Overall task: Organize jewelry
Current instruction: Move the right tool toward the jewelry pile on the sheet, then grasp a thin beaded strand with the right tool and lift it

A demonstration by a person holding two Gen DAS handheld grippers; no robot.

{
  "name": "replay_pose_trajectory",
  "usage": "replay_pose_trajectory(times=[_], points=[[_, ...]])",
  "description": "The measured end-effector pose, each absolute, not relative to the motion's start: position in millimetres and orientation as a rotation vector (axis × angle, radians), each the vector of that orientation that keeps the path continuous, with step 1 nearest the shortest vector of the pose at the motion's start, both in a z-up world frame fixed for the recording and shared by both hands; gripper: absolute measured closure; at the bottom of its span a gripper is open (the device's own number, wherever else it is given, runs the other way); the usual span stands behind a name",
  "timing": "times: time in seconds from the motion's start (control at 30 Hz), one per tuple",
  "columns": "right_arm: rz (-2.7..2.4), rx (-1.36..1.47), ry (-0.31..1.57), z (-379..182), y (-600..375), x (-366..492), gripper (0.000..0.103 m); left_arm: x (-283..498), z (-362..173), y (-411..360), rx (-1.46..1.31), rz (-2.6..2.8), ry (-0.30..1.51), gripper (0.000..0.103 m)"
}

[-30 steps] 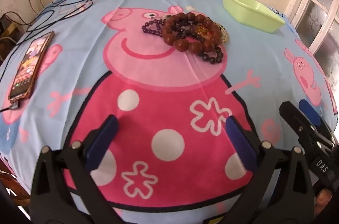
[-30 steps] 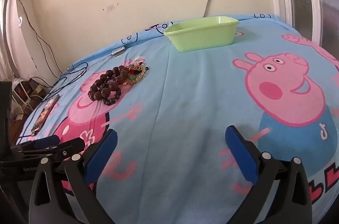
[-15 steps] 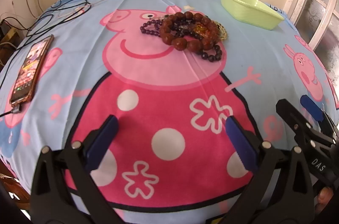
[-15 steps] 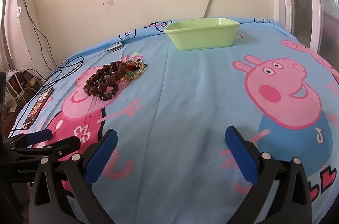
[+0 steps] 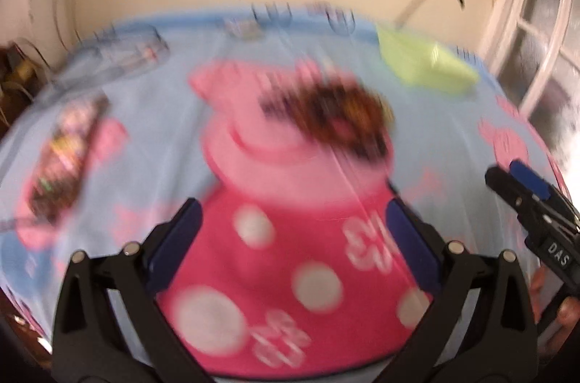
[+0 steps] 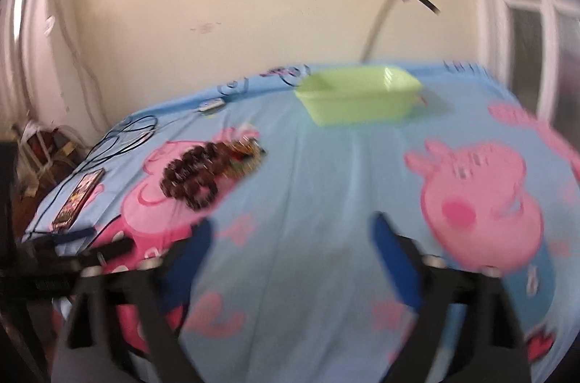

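Observation:
A pile of bead jewelry in brown, purple and gold lies on the cartoon bedsheet; it also shows in the right wrist view. A light green tray stands behind it to the right and appears empty in the right wrist view. My left gripper is open and empty, well short of the pile. My right gripper is open and empty above the sheet. Both views are motion-blurred.
A phone lies at the sheet's left edge with black cables behind it. The wall is behind the bed and a window frame is at the right. The right gripper shows in the left view.
Both grippers have tilted upward and shifted, so the wall fills more of each view and the images are blurred. The jewelry and tray have not moved.

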State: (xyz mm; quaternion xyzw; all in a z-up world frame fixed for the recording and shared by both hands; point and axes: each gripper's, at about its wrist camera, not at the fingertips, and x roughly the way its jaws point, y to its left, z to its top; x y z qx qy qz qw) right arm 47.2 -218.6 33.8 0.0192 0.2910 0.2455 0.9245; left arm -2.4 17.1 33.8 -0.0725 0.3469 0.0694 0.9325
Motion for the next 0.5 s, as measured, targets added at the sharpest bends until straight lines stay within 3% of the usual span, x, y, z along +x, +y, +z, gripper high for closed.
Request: replay_pose_trajectory(times=[0.07,0.13,0.2,0.5], points=[[0.564,0.050,0.626,40.8,-211.4,63.2,0.070,7.1,47.6,31.8,-0.164,0.120,0.668,0.006],[0.617,0.074,0.665,46.0,-202.9,80.0,0.092,25.5,55.5,44.2,-0.180,0.087,0.688,0.006],[0.678,0.097,0.718,48.9,-187.7,102.0,0.101,41.4,58.9,49.0,-0.200,0.040,0.701,0.013],[0.782,0.066,0.867,33.0,-131.0,161.6,0.103,118.6,12.6,43.8,-0.188,0.001,0.854,0.068]])
